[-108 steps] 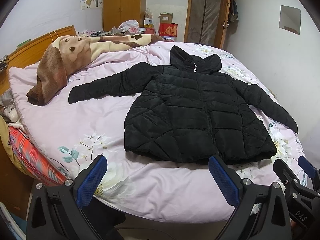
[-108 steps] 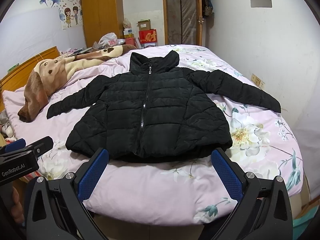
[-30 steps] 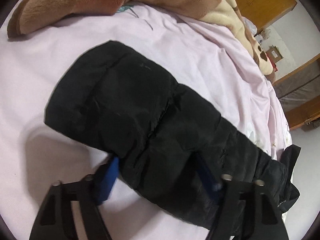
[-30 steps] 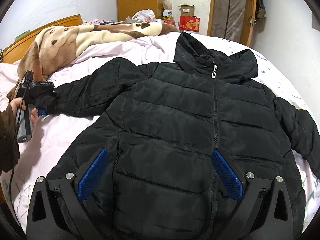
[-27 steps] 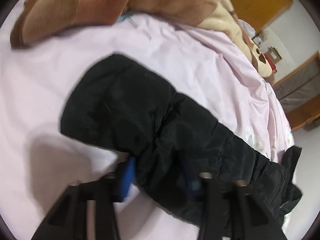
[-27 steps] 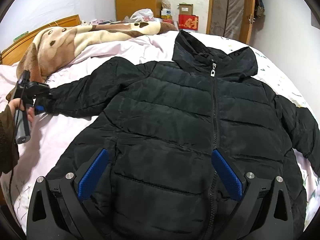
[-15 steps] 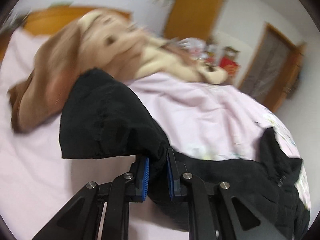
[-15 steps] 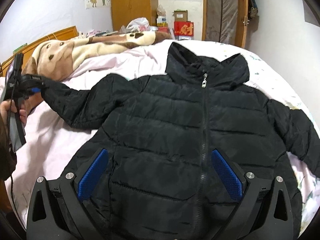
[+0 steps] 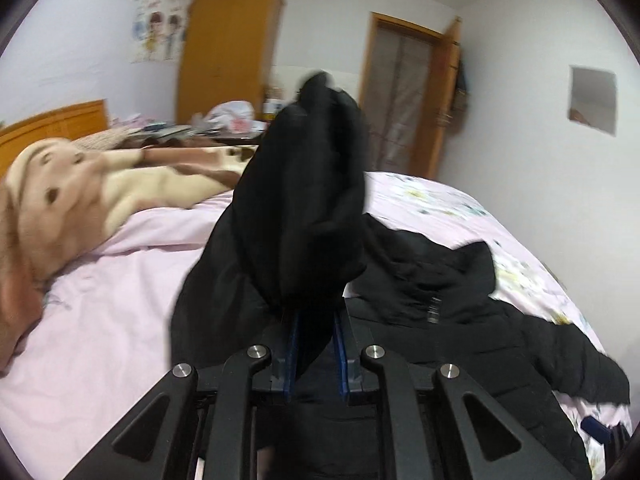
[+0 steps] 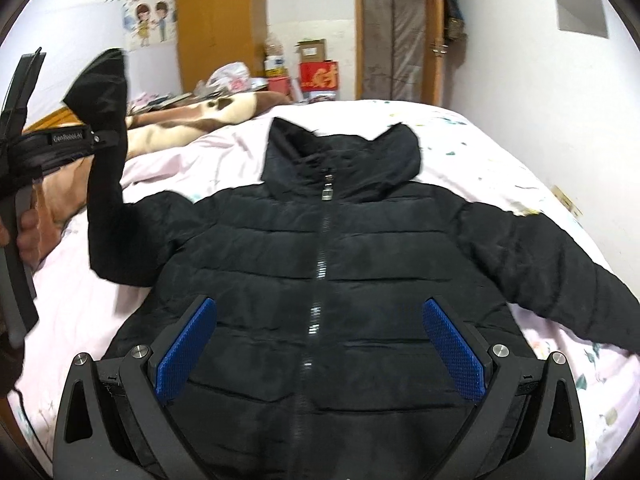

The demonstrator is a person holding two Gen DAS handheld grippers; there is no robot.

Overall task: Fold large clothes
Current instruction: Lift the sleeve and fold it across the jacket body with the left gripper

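The left gripper (image 9: 314, 344) has its jaws clamped on one sleeve (image 9: 308, 200) of the black puffy jacket (image 10: 328, 280). Those jaws have just been closing, with the sleeve between them. The sleeve sticks up in the air, and its cuff end flops above the blue pads. A hand (image 10: 28, 236) holds this gripper at the left edge of the right wrist view, and the white writing on its side is too blurry to read. The right gripper (image 10: 320, 344) hangs over the lower front of the jacket with its jaws wide apart, and nothing is between its blue pads. The jacket lies face up on the bed (image 10: 472, 140), zipped shut, with its collar toward the far end and its other sleeve (image 10: 560, 264) stretched out flat to the right. The bed has a pink cover with flowers on it. A brown and cream blanket (image 9: 80, 188) lies near the wooden headboard. Behind the bed stand a yellow wardrobe (image 10: 218, 24), a door, a red box (image 10: 320, 76) with gold marks on it, and a cartoon sticker (image 10: 150, 20) on the white wall.
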